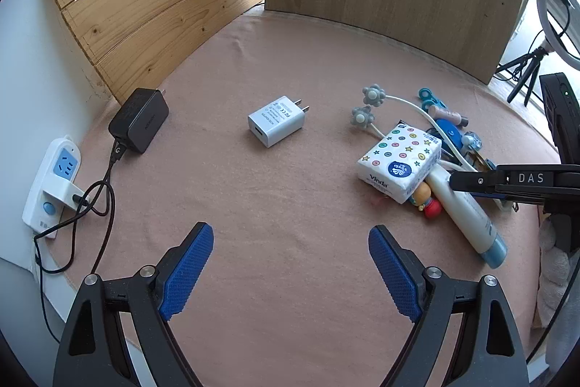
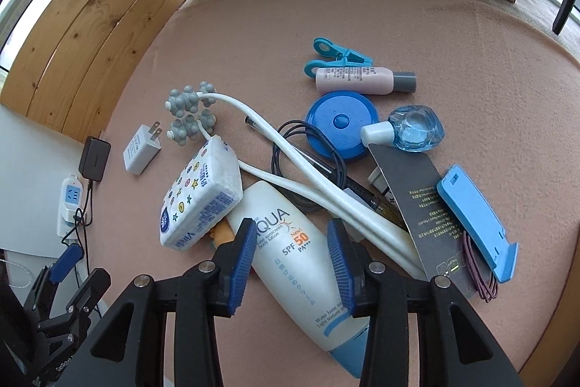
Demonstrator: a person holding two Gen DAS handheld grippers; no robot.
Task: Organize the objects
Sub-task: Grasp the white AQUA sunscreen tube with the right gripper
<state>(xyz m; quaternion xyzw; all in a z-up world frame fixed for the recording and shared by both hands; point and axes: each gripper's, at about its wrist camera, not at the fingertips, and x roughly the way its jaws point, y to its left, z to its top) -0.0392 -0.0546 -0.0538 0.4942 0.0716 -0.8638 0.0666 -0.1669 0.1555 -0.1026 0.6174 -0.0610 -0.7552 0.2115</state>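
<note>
A counter (image 1: 275, 213) covered in a pinkish-tan cloth fills both views. Wooden boards (image 1: 152, 9) lean upright along its far edge, and a white power strip (image 1: 50, 180) lies at its left rim, with daylight behind the boards.

On the left part of the cloth a black charger (image 1: 139, 120) sits near the strip, and a white charger (image 1: 275, 120) lies well apart from it toward the middle. To the right is a loose heap: a tissue pack (image 2: 201, 196), a white roller massager (image 2: 290, 162), a blue round case (image 2: 340, 126), a pink bottle (image 2: 359, 78), a teal clip (image 2: 337, 55) and a blue phone stand (image 2: 478, 223).

The left tongs (image 1: 290, 269) hang spread wide over bare cloth, with nothing between the pads.

The right tongs (image 2: 291, 263) stand about half open astride the sunscreen tube (image 2: 301, 256), which lies flat at the near edge of the heap, partly under the massager's handles. The blue pads sit against the tube's sides, though the wrist view does not quite show whether they are pressing on it or just beside it.
</note>
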